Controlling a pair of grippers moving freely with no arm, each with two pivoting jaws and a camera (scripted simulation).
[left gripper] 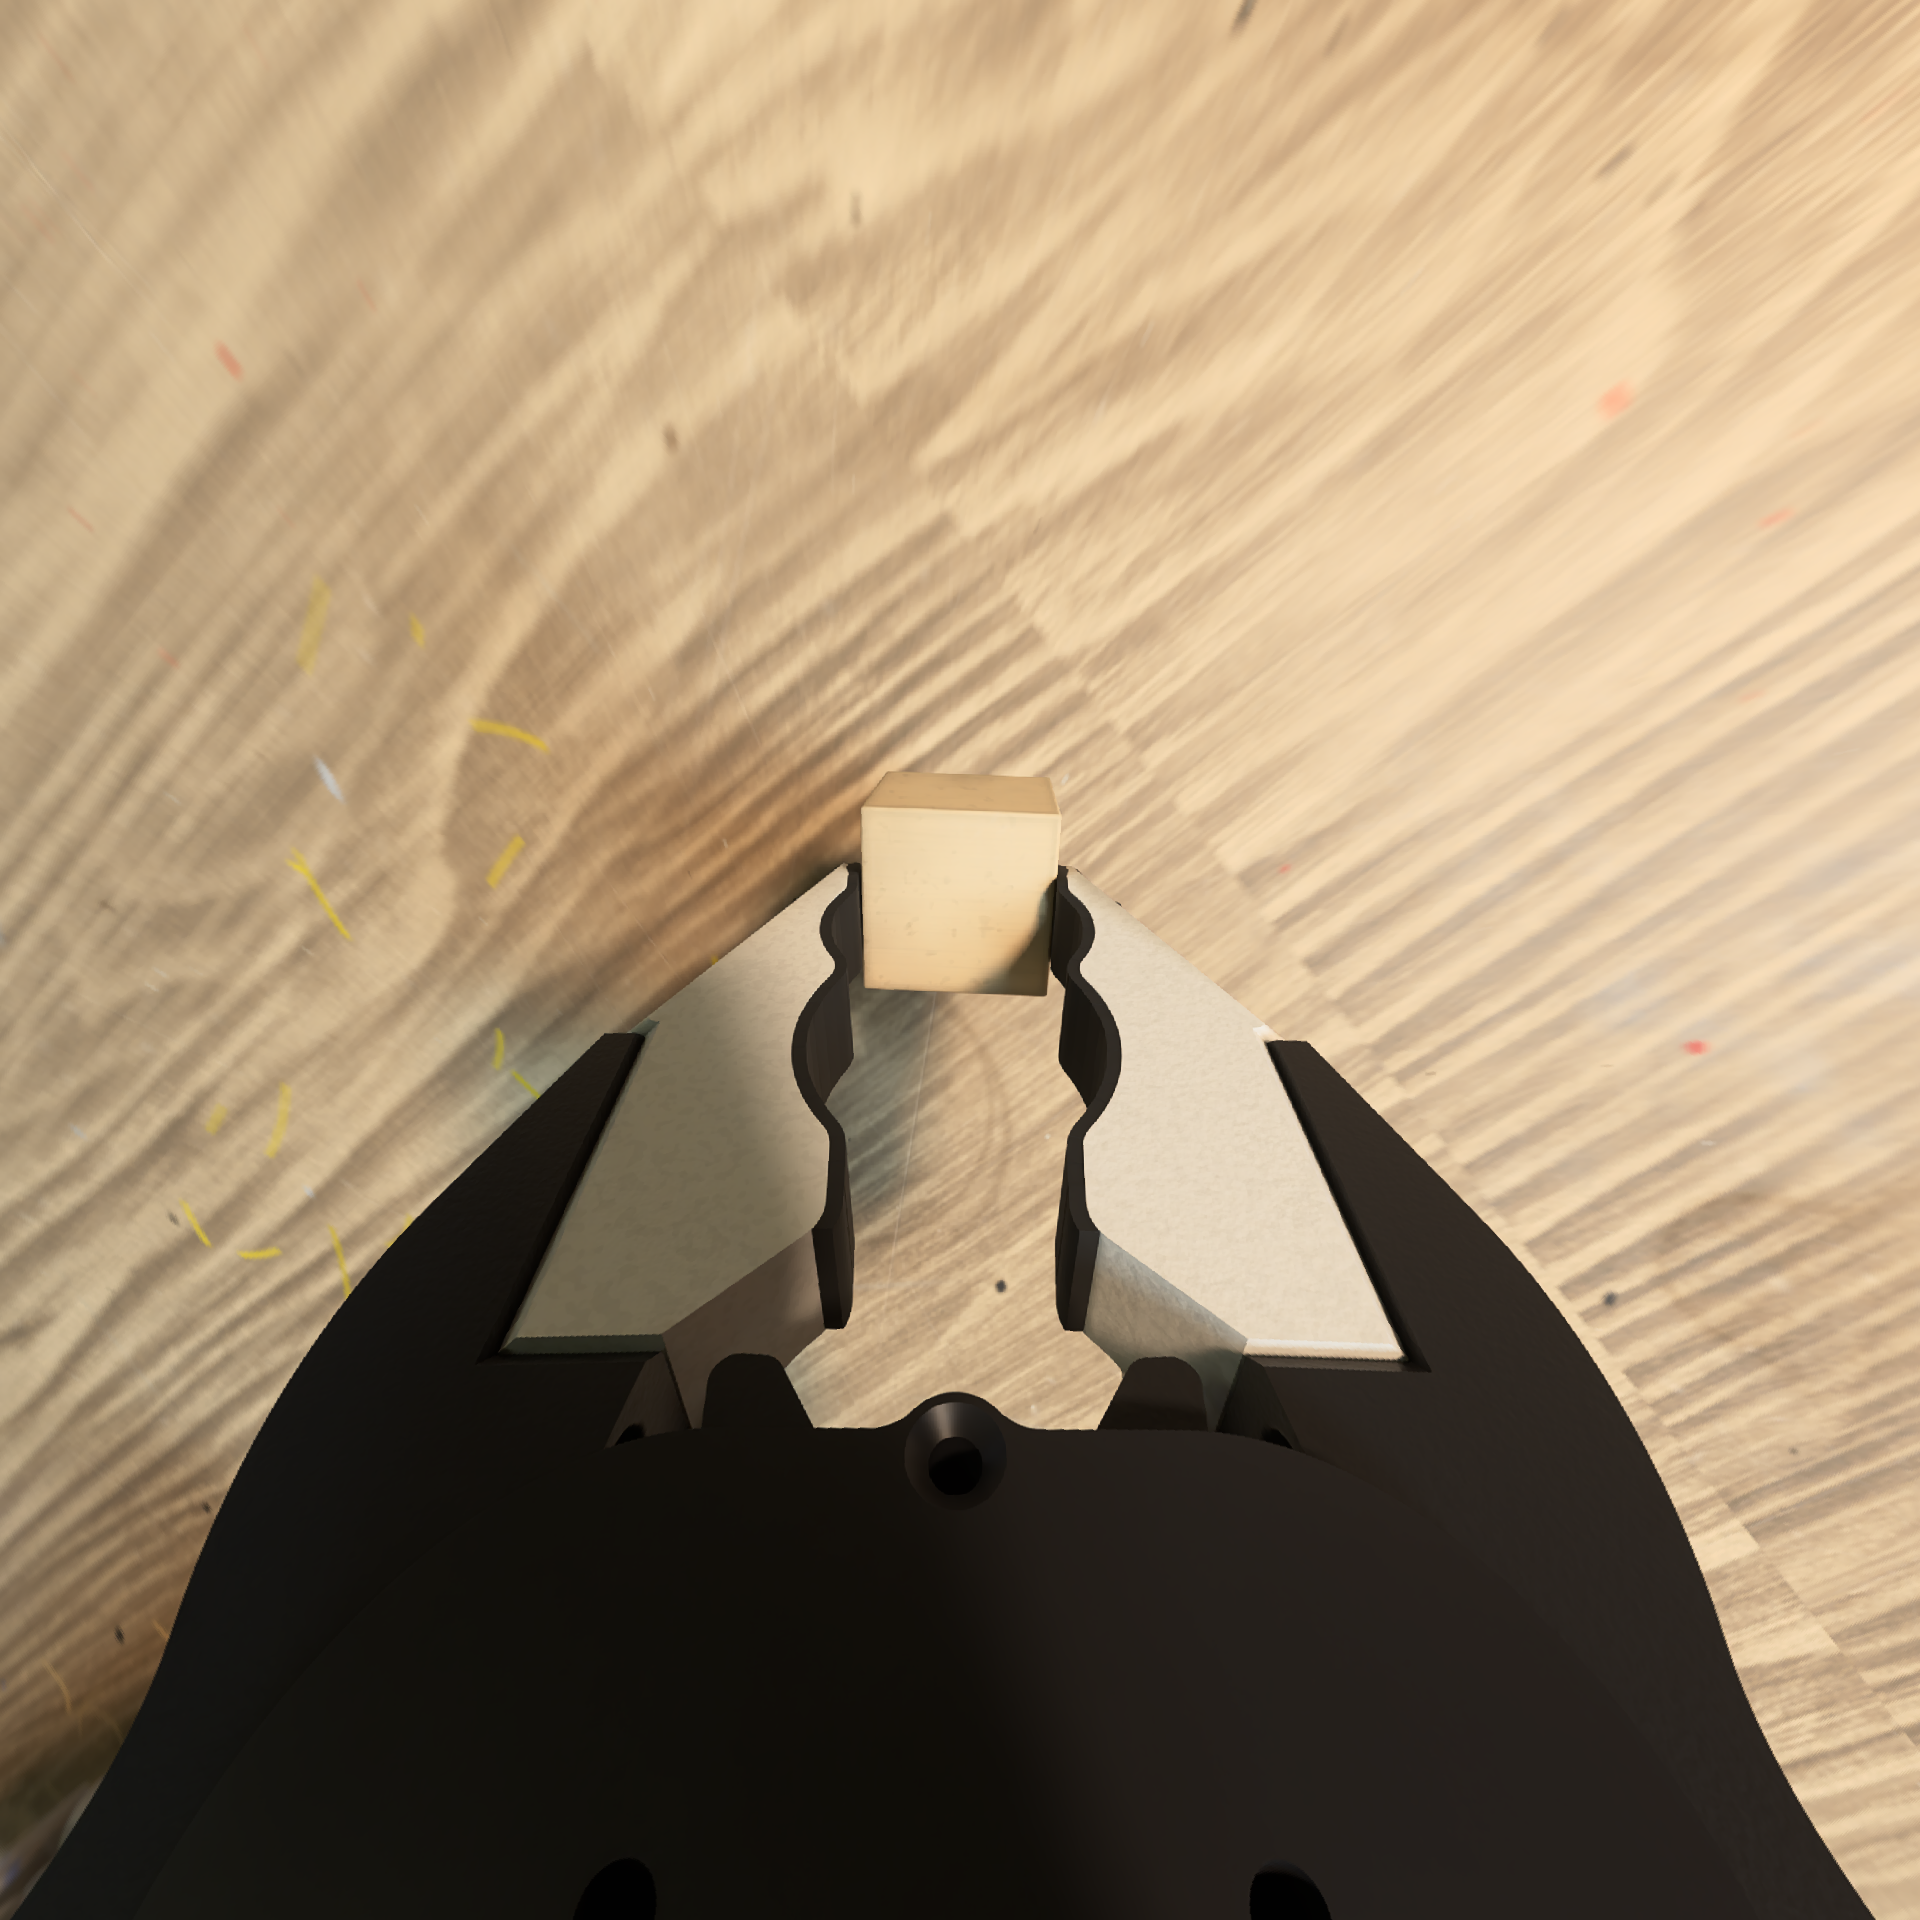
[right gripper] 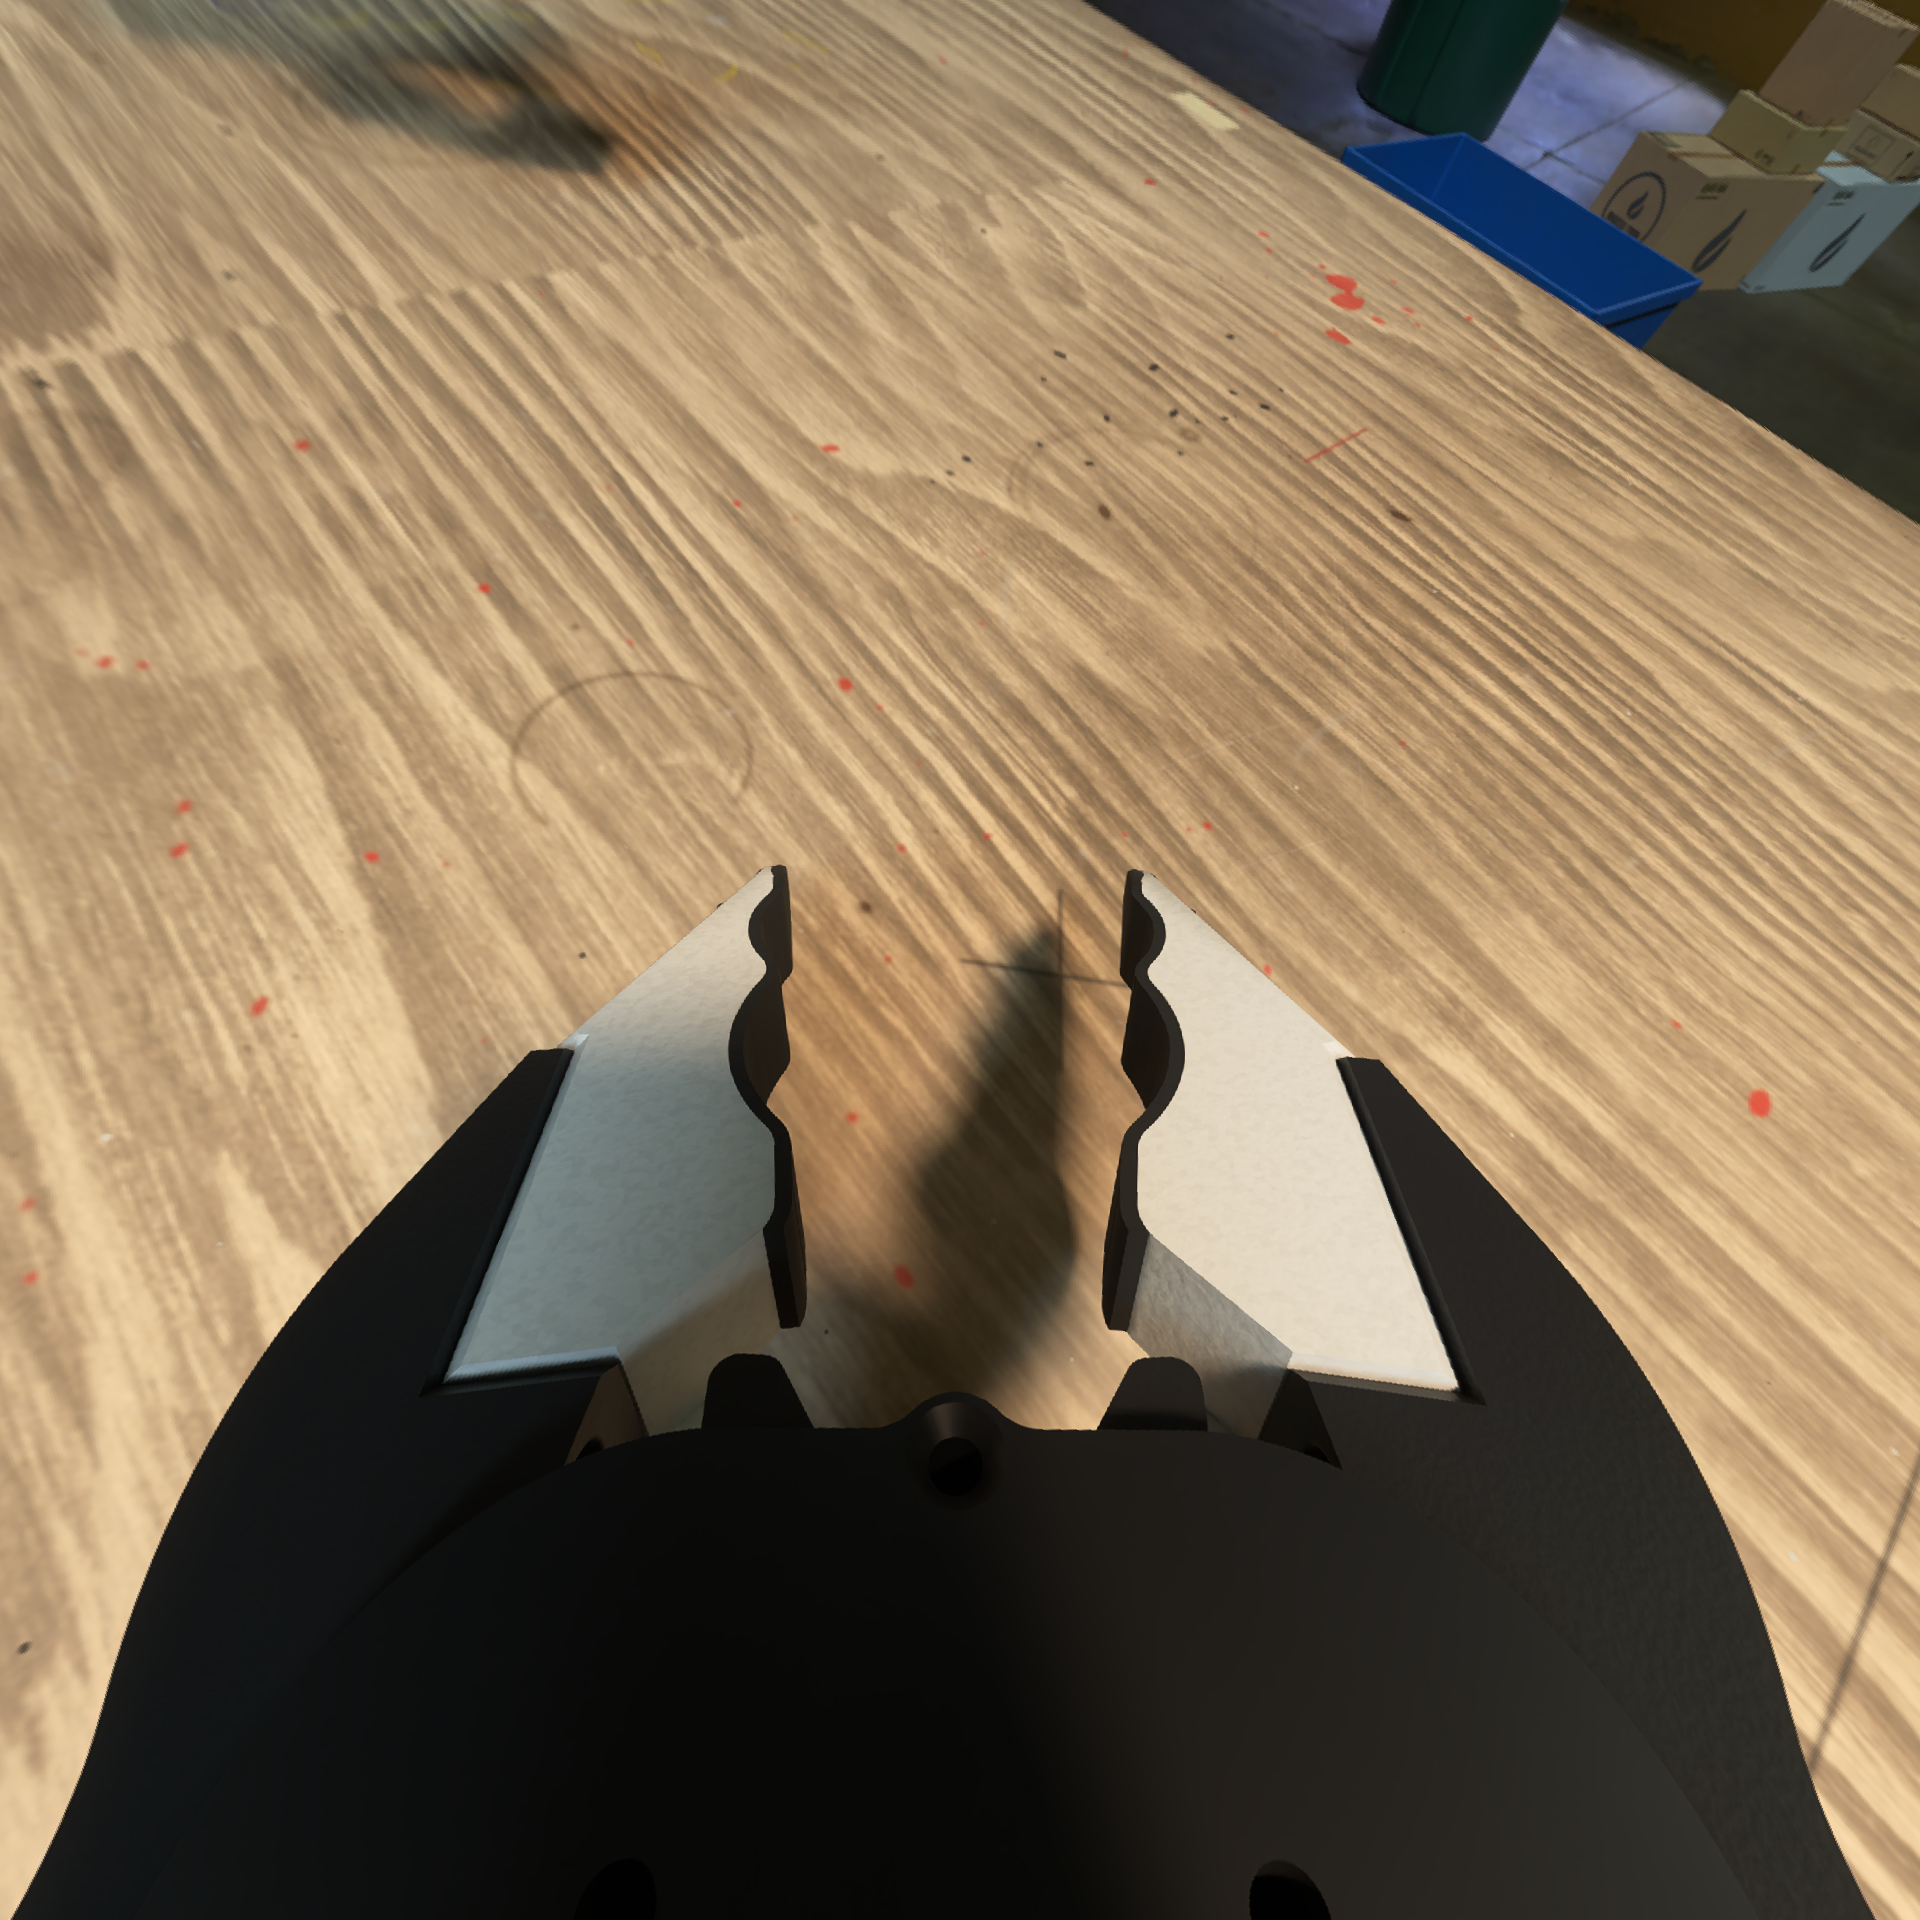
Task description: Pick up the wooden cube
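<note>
A small pale wooden cube (left gripper: 956, 899) sits between the tips of my left gripper (left gripper: 958, 904) in the left wrist view. Both fingertips press its left and right sides, so the left gripper is shut on it. The wooden table (left gripper: 1351, 520) lies beneath; I cannot tell whether the cube touches it. My right gripper (right gripper: 956, 894) is open and empty over the bare wooden table (right gripper: 1039, 520) in the right wrist view. The cube does not show in the right wrist view.
The table carries red and yellow paint flecks. In the right wrist view its far edge runs diagonally at the upper right. Beyond it stand a blue bin (right gripper: 1527, 223), a dark green drum (right gripper: 1455, 57) and several cardboard boxes (right gripper: 1714, 197).
</note>
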